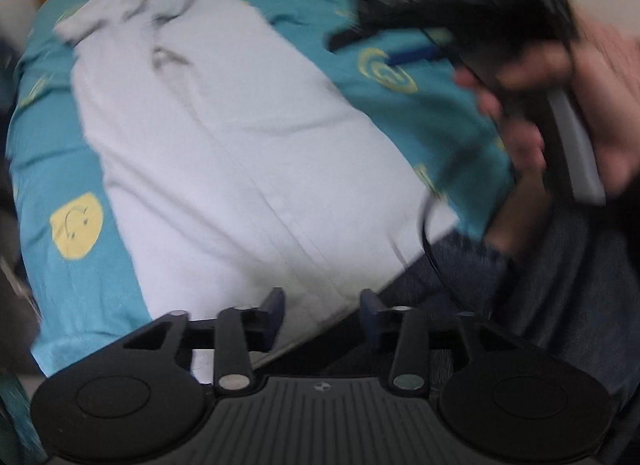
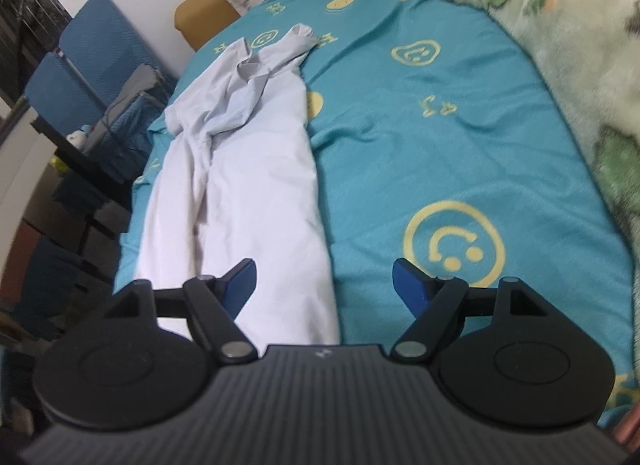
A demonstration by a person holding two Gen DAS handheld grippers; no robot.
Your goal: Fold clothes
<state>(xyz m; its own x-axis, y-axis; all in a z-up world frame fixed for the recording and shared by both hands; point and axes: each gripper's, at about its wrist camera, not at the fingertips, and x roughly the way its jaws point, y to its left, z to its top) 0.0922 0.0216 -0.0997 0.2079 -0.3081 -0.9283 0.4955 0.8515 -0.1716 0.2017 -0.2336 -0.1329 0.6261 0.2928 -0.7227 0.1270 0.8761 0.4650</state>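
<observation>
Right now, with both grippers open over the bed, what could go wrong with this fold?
1. The long white garment is bunched and twisted at its far end, so creases may get folded in.
2. Its near hem hangs off the edge of the turquoise smiley-print bedsheet and could slide down.
3. The right gripper, jaws open, hovers mostly over bare sheet and may pinch it.

— What covers the bed?
— A teal sheet (image 2: 400, 137) printed with yellow smiley faces (image 2: 454, 241); a green plush blanket (image 2: 560, 25) lies along its right side.
— And beyond the bed's left edge?
— A blue chair (image 2: 80, 61) stands near a dark desk (image 2: 76, 161).
</observation>
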